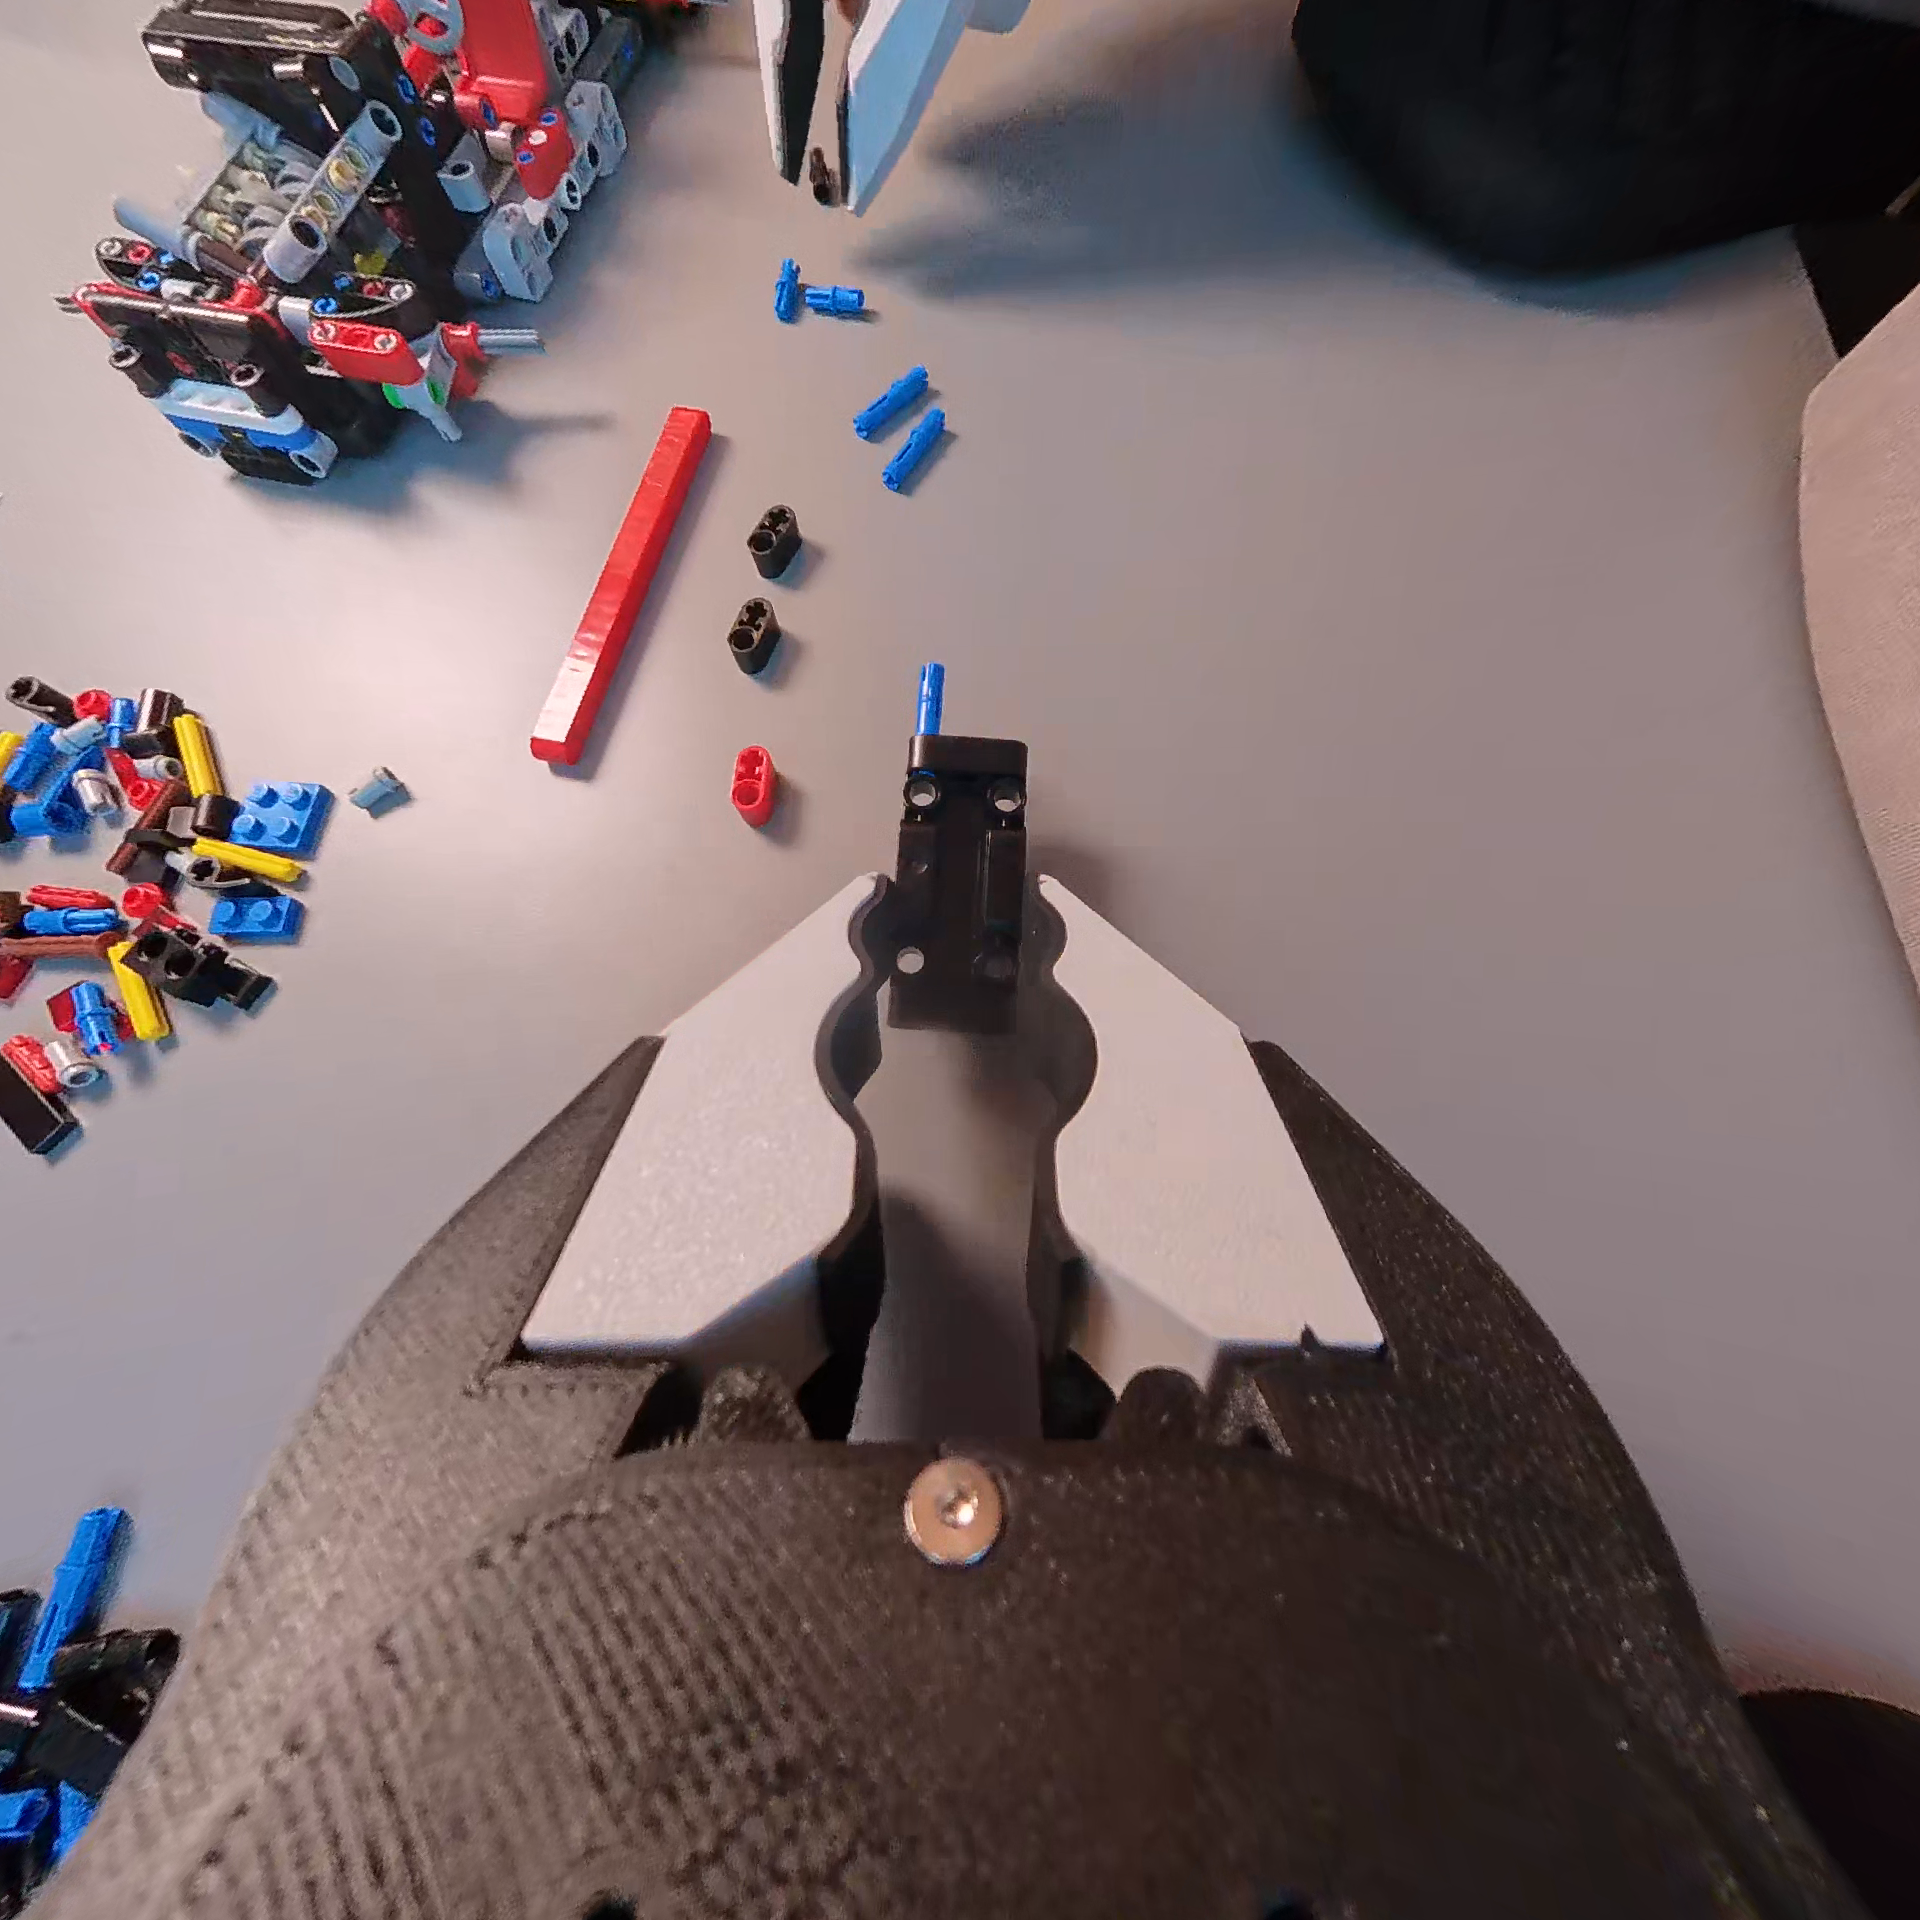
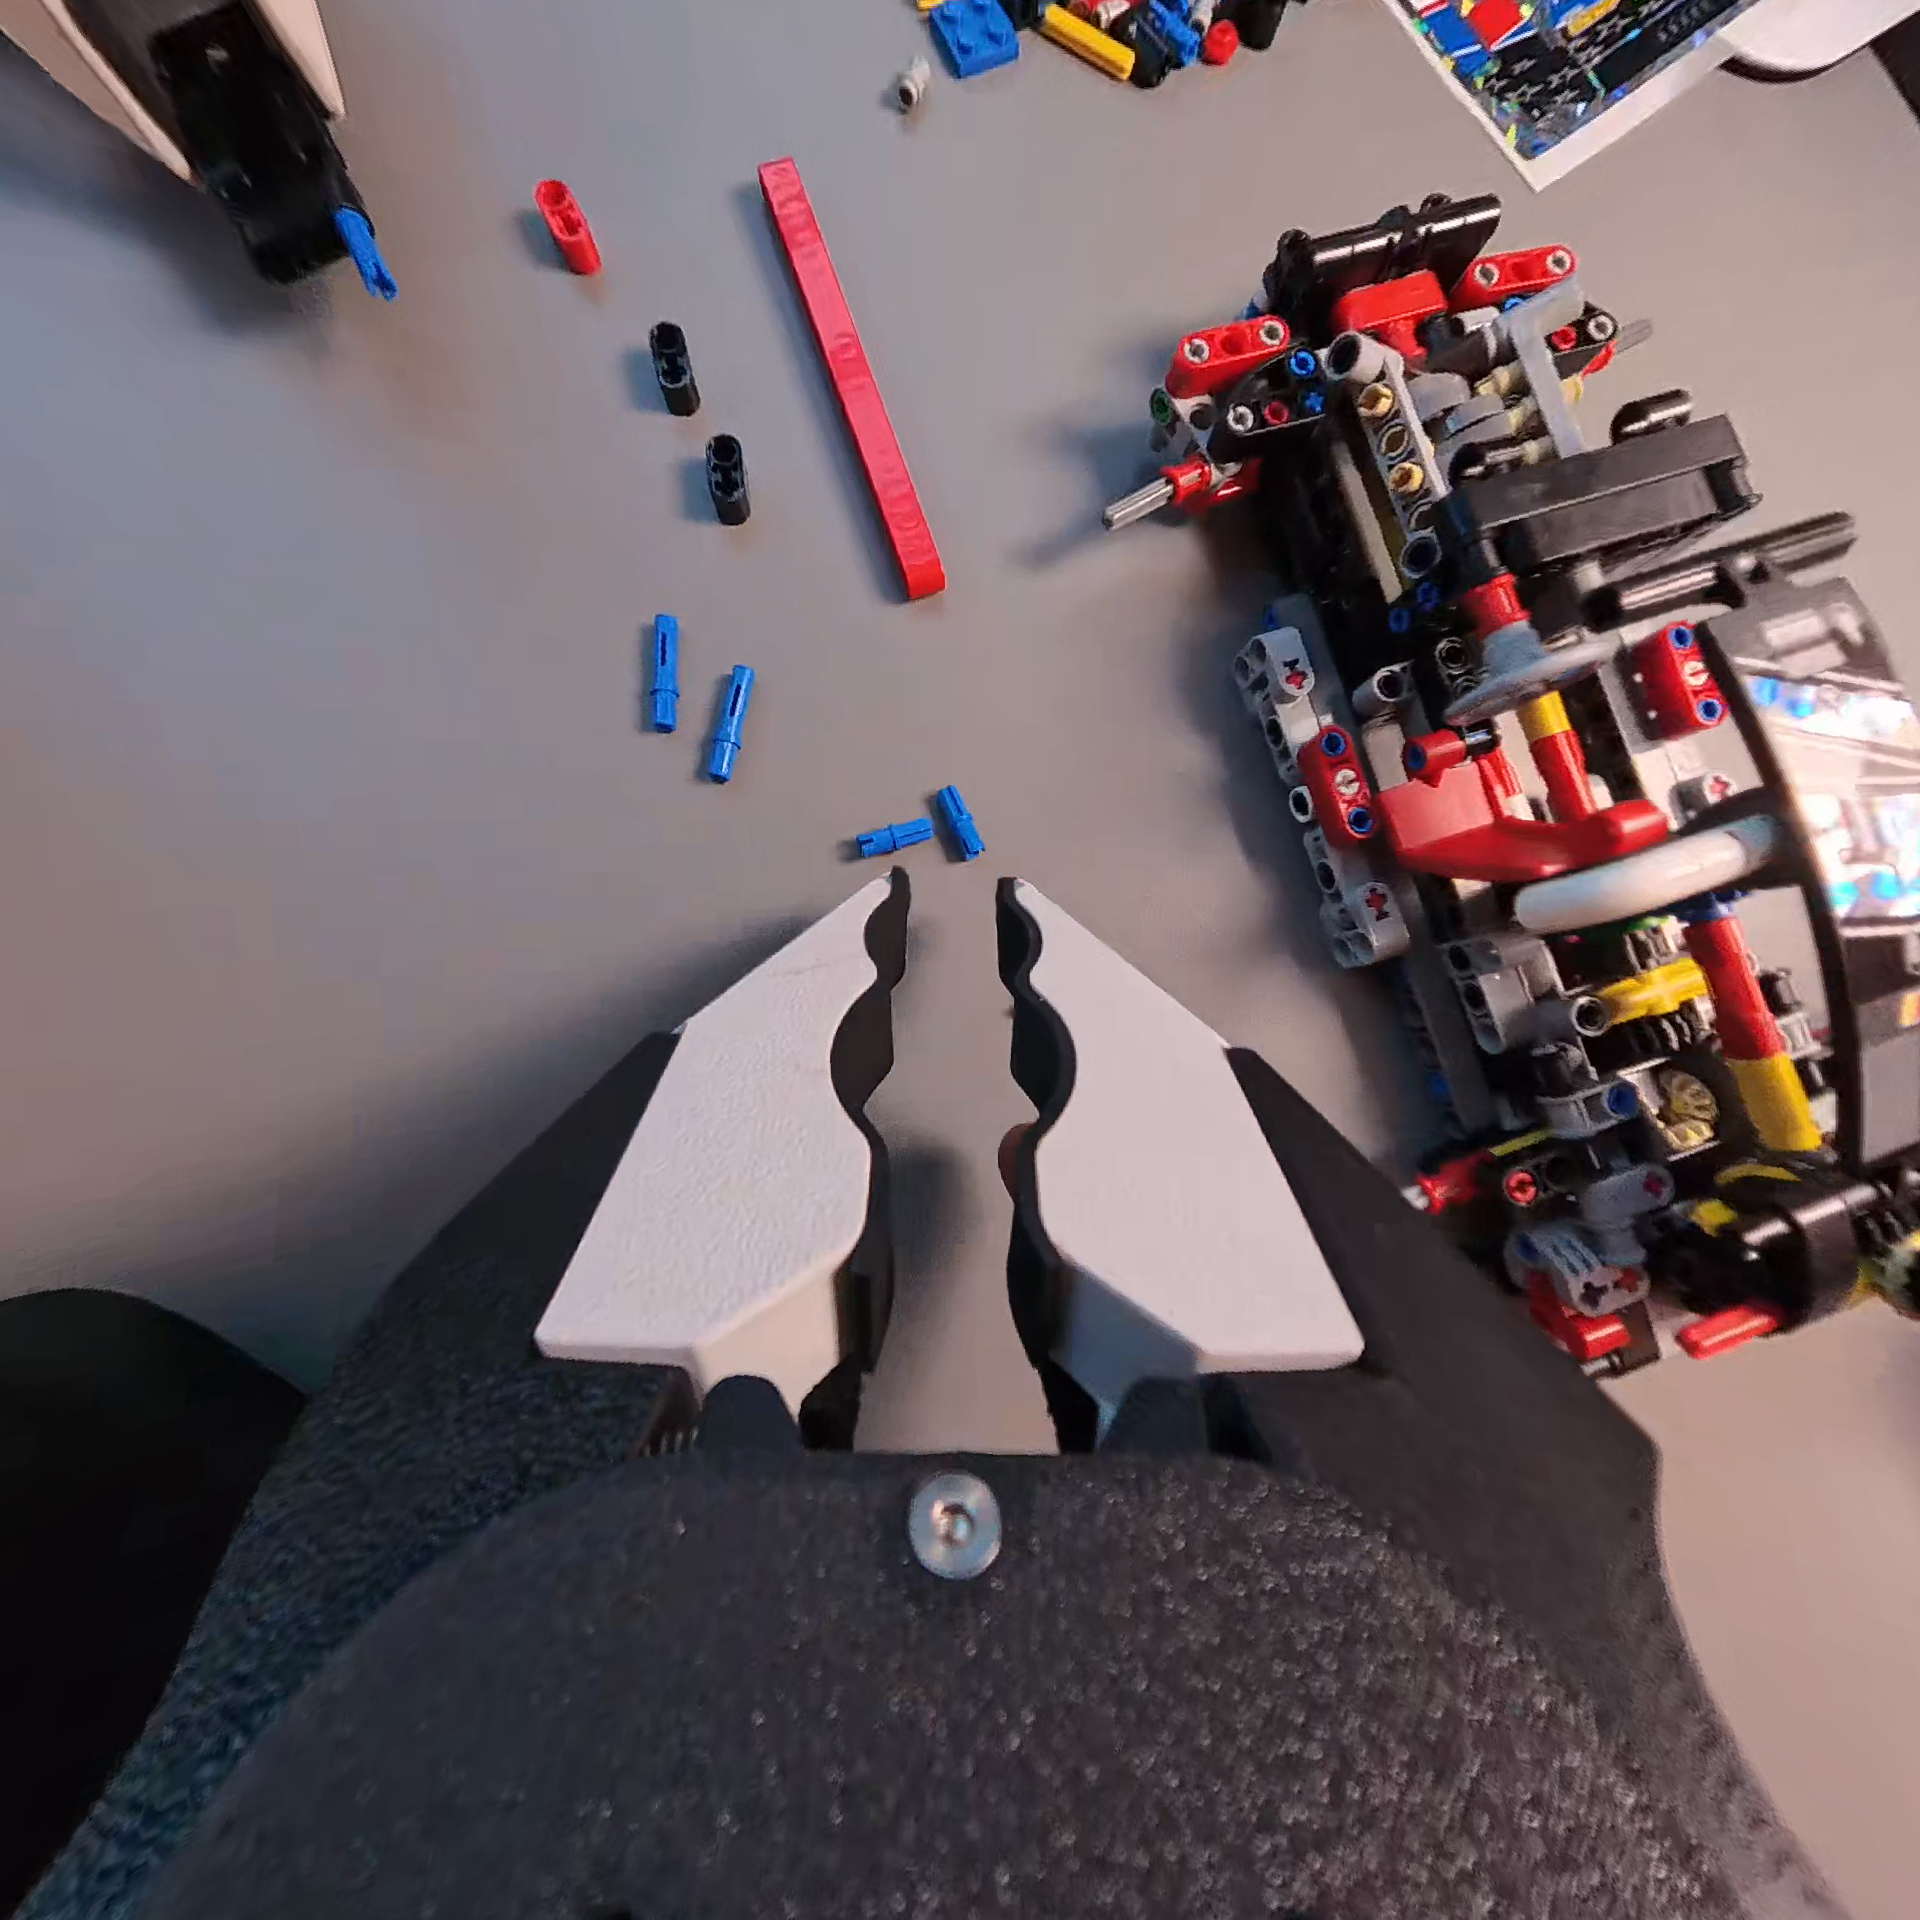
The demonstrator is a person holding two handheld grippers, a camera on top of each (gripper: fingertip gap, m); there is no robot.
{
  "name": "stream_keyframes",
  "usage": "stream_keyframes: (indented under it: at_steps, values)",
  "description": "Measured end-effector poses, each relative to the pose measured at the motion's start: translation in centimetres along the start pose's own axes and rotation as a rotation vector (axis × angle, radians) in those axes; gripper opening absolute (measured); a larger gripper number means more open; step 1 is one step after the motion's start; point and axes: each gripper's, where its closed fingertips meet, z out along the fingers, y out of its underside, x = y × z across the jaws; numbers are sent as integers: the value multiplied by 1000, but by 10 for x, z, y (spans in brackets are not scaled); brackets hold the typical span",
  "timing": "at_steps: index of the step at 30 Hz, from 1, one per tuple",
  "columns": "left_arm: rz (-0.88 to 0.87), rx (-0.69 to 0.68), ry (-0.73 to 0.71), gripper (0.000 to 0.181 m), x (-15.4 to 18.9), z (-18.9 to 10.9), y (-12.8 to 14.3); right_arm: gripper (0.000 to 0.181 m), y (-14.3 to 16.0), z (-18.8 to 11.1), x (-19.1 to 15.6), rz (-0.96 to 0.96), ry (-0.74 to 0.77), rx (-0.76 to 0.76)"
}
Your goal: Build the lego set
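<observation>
My left gripper (image 1: 958, 894) is shut on a black Technic piece (image 1: 961, 862) with a blue pin (image 1: 932, 691) sticking out of its far end, held just above the grey table. It also shows at the top left of the right wrist view (image 2: 260, 177). My right gripper (image 2: 951, 885) is slightly open, with nothing visible between its jaws. It hovers just short of two blue pins (image 2: 920, 831). Two more blue pins (image 2: 696, 696), two black connectors (image 2: 701, 426), a red connector (image 2: 568, 227) and a long red beam (image 2: 852, 379) lie beyond. The part-built model (image 2: 1558, 779) stands to the right.
A pile of loose pieces (image 1: 135, 883) lies at the left, with a small grey piece (image 1: 379, 790) beside it. A printed booklet (image 2: 1558, 62) is at the far right. A dark bulky object (image 1: 1558, 125) and a grey seat edge (image 1: 1870, 623) border the table. My right tips are about 15 cm from the red connector (image 2: 568, 227), my left tips only 5 cm. Seen from the left wrist view (image 1: 753, 762) as well.
</observation>
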Motion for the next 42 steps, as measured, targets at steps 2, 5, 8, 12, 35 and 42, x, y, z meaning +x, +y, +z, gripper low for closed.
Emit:
stream_keyframes:
  at_steps: [2, 5, 8, 12, 35, 42]
  values:
    - [1, -9, -2, 22, 0, 1, 2, 16, -4, 6, -1, -6, -10, -4]
    - [0, -20, -7, 22, -1, 1, 5, 16, -12, 11, -12, -34, -42, -7]
    - [1, -26, -13, 23, -2, 1, 7, 18, -23, 17, -36, -67, -124, 6]
    - [4, -40, -15, 23, -3, 2, 10, 19, -16, 28, -46, -97, -136, -65]
    - [-151, 509, 58, 21, 3, -39, -78, 2, -164, -9, -121, 71, -382, 767]
    - [-51, 630, -198, 25, -12, -64, -105, 1, -194, -26, -108, 572, -648, 988]
